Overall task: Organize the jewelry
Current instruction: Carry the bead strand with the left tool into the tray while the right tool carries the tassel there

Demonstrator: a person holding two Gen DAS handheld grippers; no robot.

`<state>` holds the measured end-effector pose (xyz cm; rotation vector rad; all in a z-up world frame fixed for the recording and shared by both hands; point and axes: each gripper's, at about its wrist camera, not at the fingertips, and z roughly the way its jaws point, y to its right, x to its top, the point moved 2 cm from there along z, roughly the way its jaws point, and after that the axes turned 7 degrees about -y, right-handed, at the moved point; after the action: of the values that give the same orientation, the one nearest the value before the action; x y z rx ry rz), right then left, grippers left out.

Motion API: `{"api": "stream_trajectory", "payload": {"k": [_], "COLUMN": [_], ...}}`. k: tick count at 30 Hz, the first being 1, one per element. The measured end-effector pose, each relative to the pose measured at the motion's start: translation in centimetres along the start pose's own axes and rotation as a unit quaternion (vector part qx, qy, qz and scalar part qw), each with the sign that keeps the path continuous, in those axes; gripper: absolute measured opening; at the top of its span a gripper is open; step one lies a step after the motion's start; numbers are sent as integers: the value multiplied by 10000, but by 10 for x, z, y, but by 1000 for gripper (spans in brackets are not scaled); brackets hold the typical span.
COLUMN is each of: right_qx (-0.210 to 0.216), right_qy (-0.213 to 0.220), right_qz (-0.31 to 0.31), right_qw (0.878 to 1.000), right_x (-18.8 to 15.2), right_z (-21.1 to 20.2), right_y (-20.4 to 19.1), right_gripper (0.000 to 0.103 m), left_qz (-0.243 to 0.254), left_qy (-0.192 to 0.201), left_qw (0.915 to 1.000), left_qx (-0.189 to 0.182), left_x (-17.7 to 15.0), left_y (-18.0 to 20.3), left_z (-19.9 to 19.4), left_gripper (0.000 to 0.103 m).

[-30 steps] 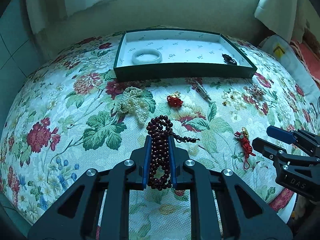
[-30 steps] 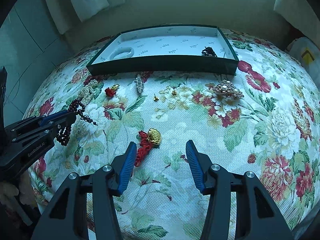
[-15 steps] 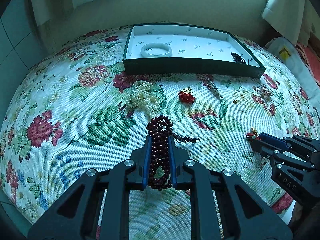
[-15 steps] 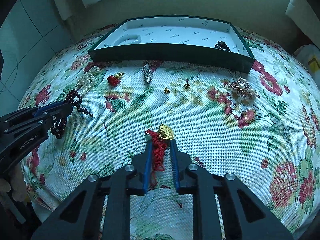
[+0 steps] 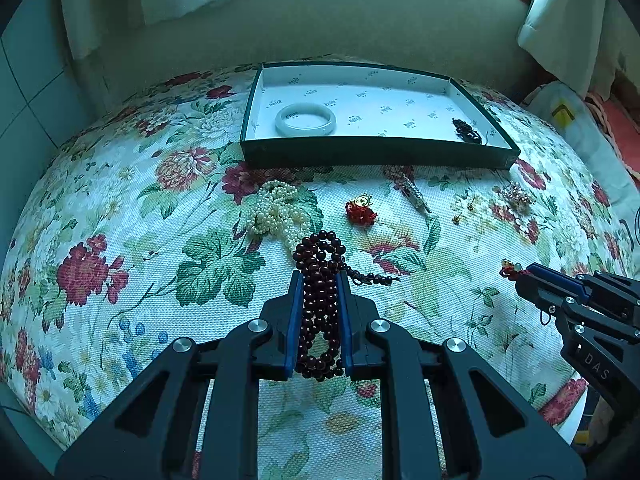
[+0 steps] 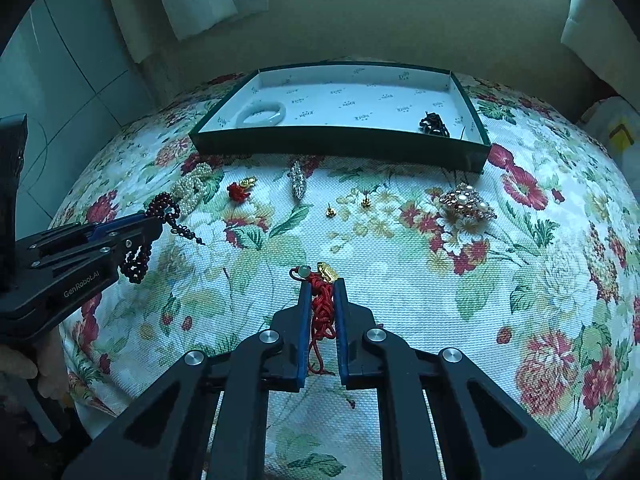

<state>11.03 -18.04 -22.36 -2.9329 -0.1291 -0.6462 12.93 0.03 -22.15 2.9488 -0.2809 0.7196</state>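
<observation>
My left gripper (image 5: 319, 278) is shut on a dark red bead bracelet (image 5: 320, 300) and holds it above the floral cloth; it also shows in the right wrist view (image 6: 154, 222). My right gripper (image 6: 320, 286) is shut on a red cord charm with a gold pendant (image 6: 322, 306), lifted off the cloth; it also shows in the left wrist view (image 5: 524, 272). A green tray with a white lining (image 5: 376, 156) sits at the back and holds a pale jade bangle (image 5: 306, 119) and a small dark bead piece (image 5: 466, 130).
On the cloth before the tray lie a pearl strand (image 5: 276, 210), a small red and gold charm (image 5: 361, 210), a silver hairpin (image 6: 297, 179), two gold ear studs (image 6: 330, 210) and a jewelled brooch (image 6: 466, 202). Curtains and a wall stand behind.
My right gripper closed on the red cord charm and lifted it off the cloth. My left gripper stayed shut on the bead bracelet and both moved closer to the tray.
</observation>
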Motion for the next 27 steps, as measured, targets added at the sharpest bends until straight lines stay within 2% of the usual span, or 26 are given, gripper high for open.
{"api": "stream_trajectory", "payload": {"k": [12, 19, 27], "right_qx": [-39, -125, -239], "right_qy": [425, 766, 990], "right_qz": [122, 138, 132], "right_qw": [9990, 9969, 9947], "right_x": [29, 74, 130], "right_z": [-19, -19, 4], "right_y": [13, 25, 42], "right_gripper": [11, 11, 11], "left_qz": [164, 330, 457], "left_qy": [279, 458, 588], "left_qw": [9994, 9980, 9968], "left_qx": [-154, -275, -276], "left_x": [31, 73, 134], "left_y": [15, 32, 51], "left_z": [-13, -6, 27], "left_gripper": [16, 16, 16]}}
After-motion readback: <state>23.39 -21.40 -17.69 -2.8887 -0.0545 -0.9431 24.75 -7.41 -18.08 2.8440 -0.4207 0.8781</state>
